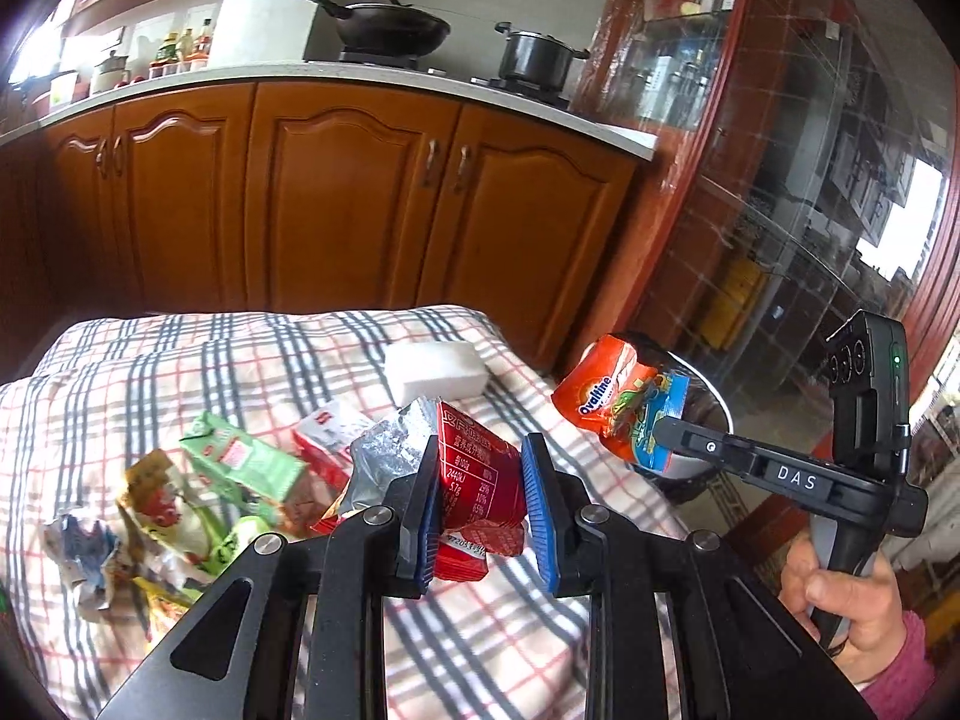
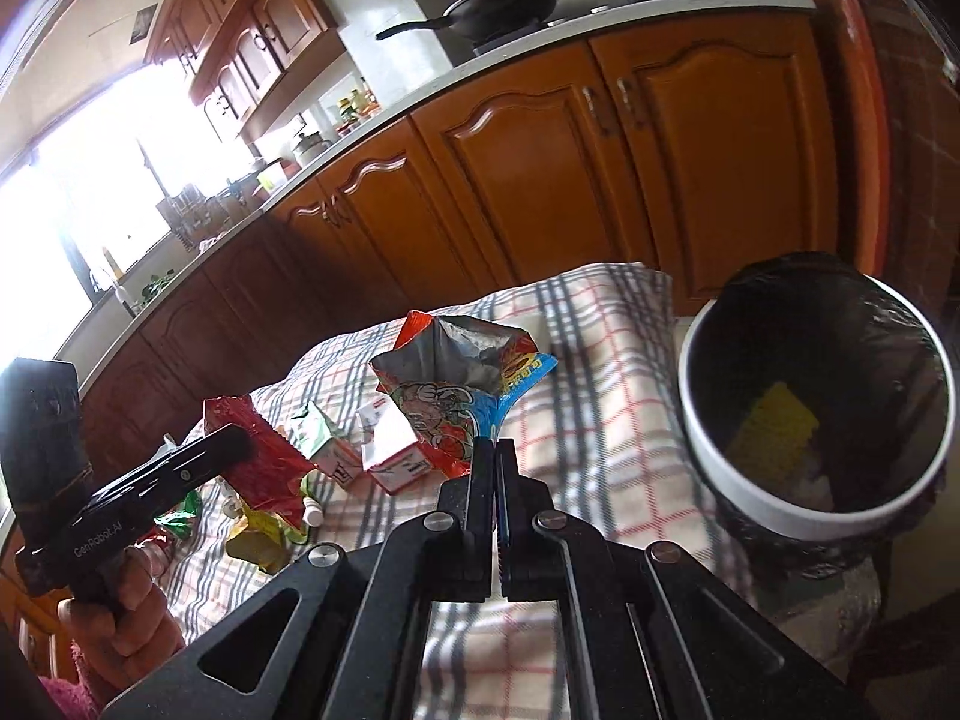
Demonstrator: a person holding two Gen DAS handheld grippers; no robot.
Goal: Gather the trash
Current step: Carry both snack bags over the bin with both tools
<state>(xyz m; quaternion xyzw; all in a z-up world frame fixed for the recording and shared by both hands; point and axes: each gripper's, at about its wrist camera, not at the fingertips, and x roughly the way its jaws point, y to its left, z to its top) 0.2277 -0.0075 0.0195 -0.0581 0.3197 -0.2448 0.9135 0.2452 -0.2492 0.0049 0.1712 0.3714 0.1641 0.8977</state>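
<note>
My left gripper is shut on a red foil snack wrapper and holds it above the checked cloth; it shows in the right wrist view too. My right gripper is shut on an orange and blue Ovaltine wrapper, held up left of the bin; the left wrist view shows it in the right gripper. A white bin with a black liner stands at the right, with a yellow thing inside. Several wrappers and small cartons lie on the cloth.
A white sponge block lies at the far edge of the checked cloth. Brown kitchen cabinets stand behind, with a wok and a pot on the counter. A glass cabinet stands at the right.
</note>
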